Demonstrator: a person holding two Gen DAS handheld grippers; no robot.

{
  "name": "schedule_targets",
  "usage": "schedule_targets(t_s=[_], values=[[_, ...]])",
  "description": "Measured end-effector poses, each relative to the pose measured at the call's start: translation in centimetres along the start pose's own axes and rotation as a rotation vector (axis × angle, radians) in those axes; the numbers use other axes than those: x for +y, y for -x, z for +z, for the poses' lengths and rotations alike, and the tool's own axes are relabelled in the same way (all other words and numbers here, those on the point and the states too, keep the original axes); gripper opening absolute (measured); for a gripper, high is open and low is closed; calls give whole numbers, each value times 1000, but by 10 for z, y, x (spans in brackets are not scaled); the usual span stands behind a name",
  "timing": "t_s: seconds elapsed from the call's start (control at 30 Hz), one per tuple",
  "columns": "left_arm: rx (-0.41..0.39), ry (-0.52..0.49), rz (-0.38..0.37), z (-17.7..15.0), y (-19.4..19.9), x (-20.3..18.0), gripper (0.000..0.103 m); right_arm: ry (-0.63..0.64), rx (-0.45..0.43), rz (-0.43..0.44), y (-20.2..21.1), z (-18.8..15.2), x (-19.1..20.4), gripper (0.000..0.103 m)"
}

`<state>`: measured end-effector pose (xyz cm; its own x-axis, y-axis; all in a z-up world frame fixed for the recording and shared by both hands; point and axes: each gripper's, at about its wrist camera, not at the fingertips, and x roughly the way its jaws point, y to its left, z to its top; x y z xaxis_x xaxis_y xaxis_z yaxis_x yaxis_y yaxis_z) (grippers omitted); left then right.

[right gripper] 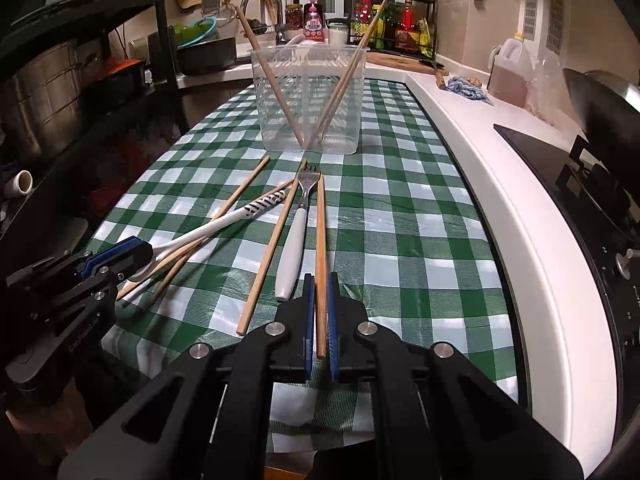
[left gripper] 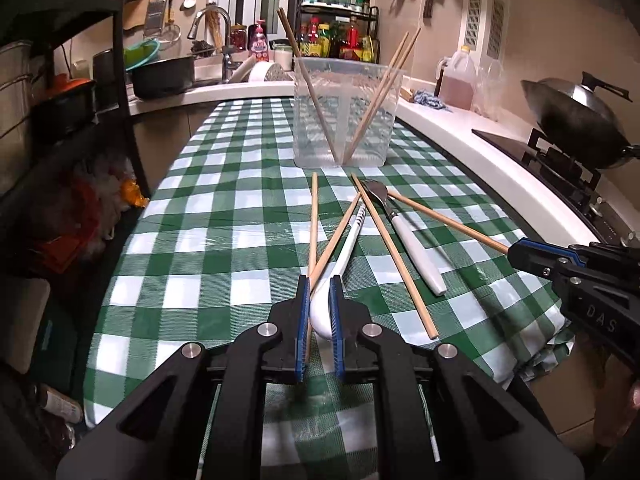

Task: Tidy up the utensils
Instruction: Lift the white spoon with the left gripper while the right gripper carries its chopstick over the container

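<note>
We are looking down a table covered in a green-and-white checked cloth (left gripper: 224, 216), with a clear plastic tub (left gripper: 346, 112) at the far end already holding three chopsticks that lean against its walls.

Our left tongs (left gripper: 320, 312) are nearly shut on two things at once — the bowl of a white spoon (left gripper: 340, 256) and a chopstick (left gripper: 332, 240) pressed against one pad. Our right tongs (right gripper: 320, 312) are clamped narrow on a single chopstick (right gripper: 320, 240) that points away from us toward the tub.

Loose on the cloth between the tongs and the tub lie a white-handled fork (right gripper: 294, 236) and more chopsticks (left gripper: 394, 252), crossing one another.

The risks, as we judge them: the spoon's rounded bowl gives the left pads little flat surface, so it could twist or slip out, and the chopstick caught beside it could drop free. The right chopstick is held near one end — its long free length could swing, catch the fork, or strike the tub's rim and tip the light tub over.
</note>
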<state>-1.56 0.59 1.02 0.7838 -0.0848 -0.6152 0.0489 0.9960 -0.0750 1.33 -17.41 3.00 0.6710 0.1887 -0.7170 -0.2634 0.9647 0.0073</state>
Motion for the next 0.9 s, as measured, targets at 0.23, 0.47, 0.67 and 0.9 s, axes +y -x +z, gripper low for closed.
schedule_targets(t_s=[0.23,0.47,0.67,0.9], values=[[-47,11,9,4,16,6,10,-11,-46,-9,21,3,-2,6],[-92,4,20,13,28,6,10,-7,-108,-18,41,14,-4,6],[-139,-10,29,29,36,8,10,-7,-175,-15,57,33,-8,6],[-185,-16,24,64,41,14,10,-8,-238,-6,71,66,-10,6]])
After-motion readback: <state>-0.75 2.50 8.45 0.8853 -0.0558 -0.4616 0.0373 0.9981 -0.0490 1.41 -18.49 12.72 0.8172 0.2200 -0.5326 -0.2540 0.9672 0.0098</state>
